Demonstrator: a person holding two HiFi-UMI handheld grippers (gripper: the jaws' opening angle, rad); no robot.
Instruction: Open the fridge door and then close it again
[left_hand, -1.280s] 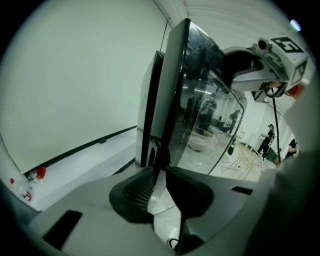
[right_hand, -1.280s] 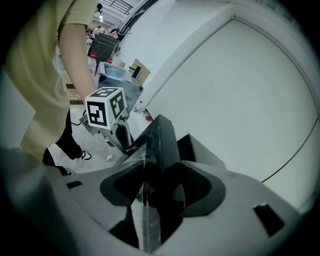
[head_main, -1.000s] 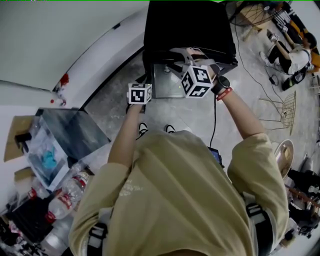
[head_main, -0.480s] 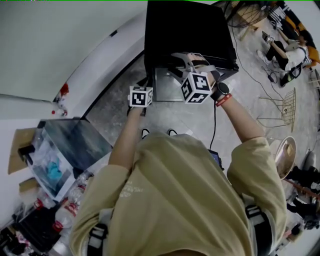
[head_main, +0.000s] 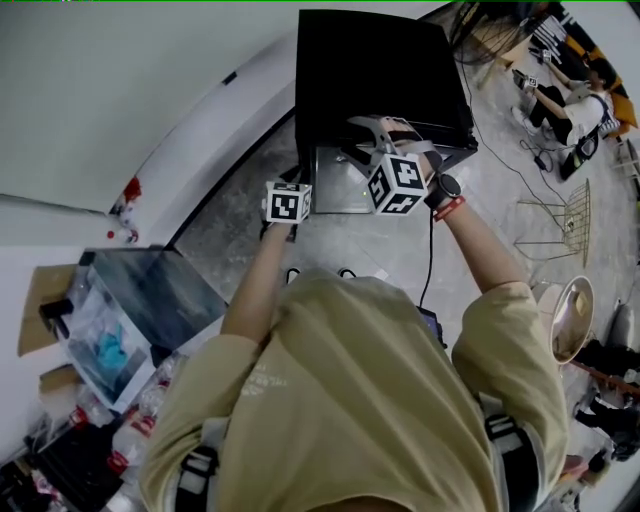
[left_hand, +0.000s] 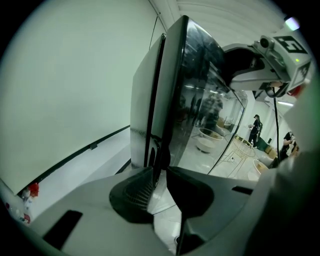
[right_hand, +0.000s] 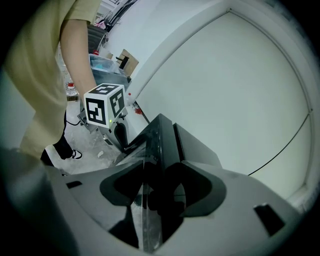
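Left gripper (left_hand: 160, 172) jaws, just eased slightly wider, pinch fridge door (left_hand: 200, 110) edge at lower centre. Right gripper (right_hand: 156, 175) jaws clamp its top corner. Both should follow the hinge arc, no twisting.

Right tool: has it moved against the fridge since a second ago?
No. In the head view the right tool keeps its place at the top edge of the fridge door; tool and fridge slide down the picture together, so the camera shifted.

Right arm (head_main: 482, 240) outstretched, right tool (right_hand: 155, 186) clamped wide
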